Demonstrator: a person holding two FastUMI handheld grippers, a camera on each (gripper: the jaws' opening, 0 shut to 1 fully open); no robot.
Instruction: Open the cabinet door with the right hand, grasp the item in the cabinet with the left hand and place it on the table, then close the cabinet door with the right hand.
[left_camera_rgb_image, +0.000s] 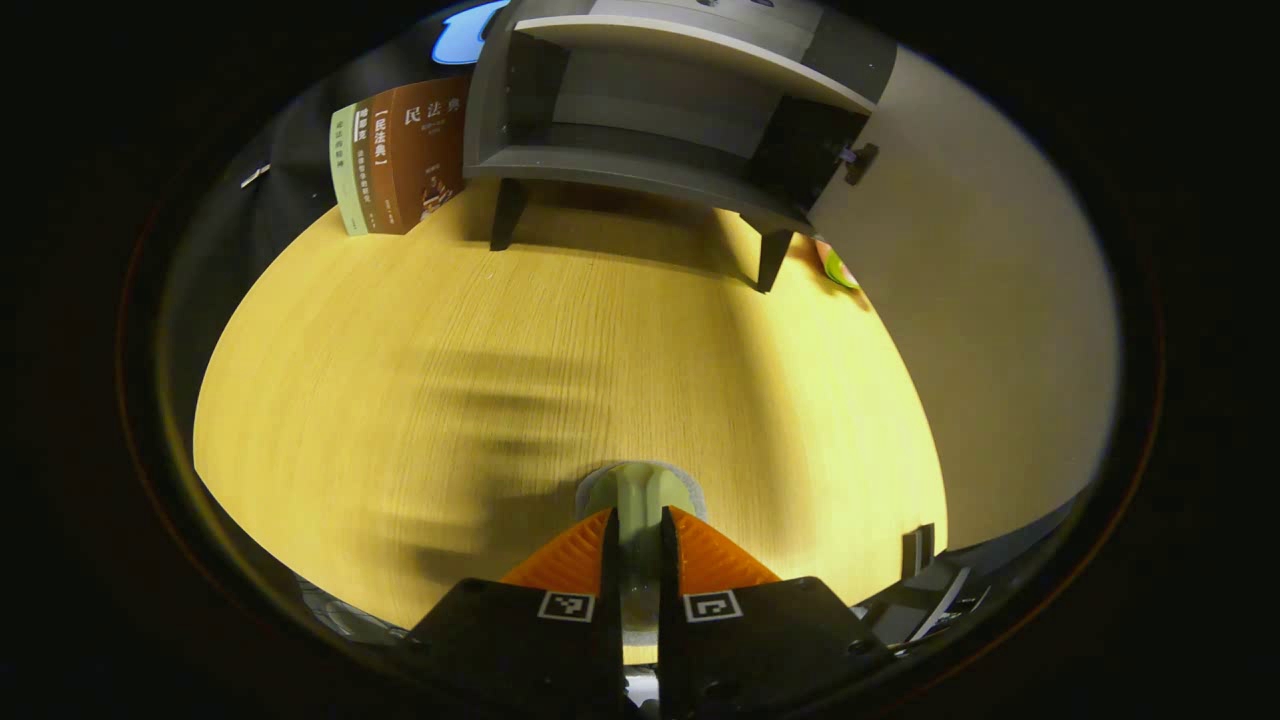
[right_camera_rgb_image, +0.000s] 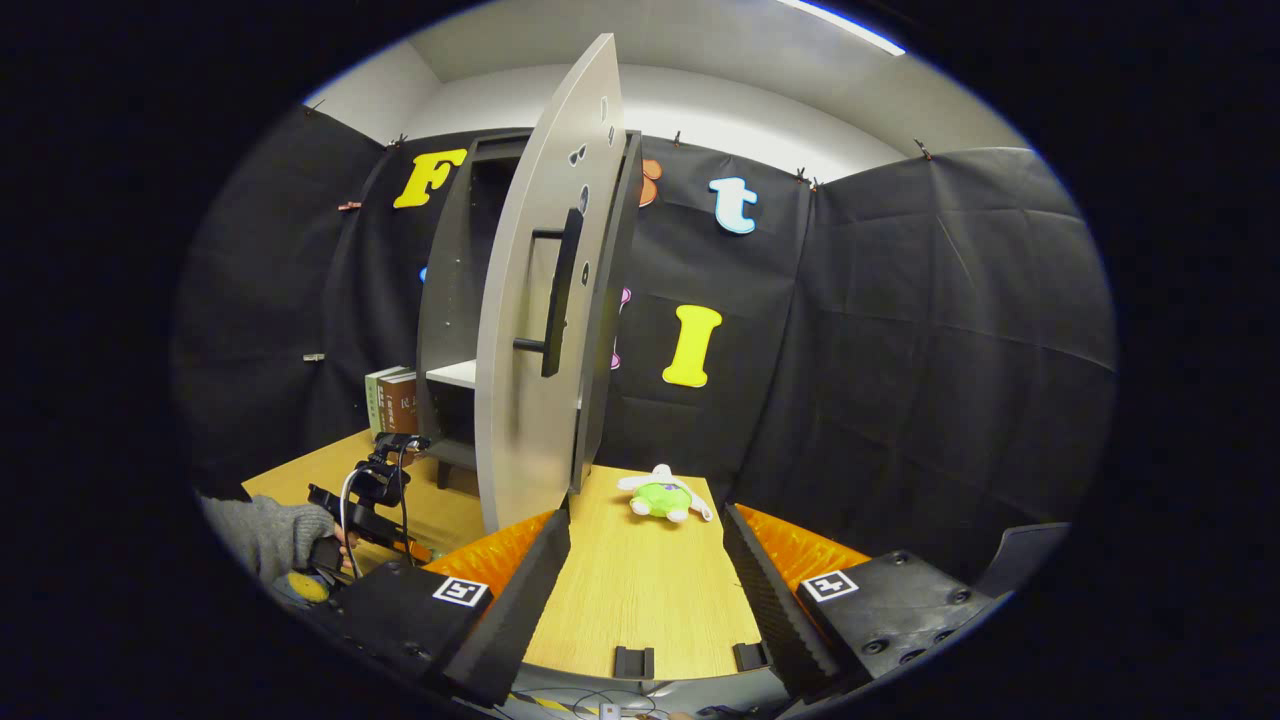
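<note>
Cup (left_camera_rgb_image: 640, 495) sits clamped between the left gripper (left_camera_rgb_image: 638, 545) fingers, low over the worktop (left_camera_rgb_image: 420, 380). Right gripper (right_camera_rgb_image: 645, 560) gapes wide near the open cabinet door (right_camera_rgb_image: 535, 380); cabinet (left_camera_rgb_image: 660, 130) stands beyond.

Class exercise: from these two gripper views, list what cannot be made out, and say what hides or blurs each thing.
- Item in the left gripper: left gripper view; the jaws cover most of it, identity unclear.
- Cabinet interior: right gripper view; the open door blocks it.
- Books: right gripper view; too small.
- Green toy: left gripper view; mostly behind the door.
</note>
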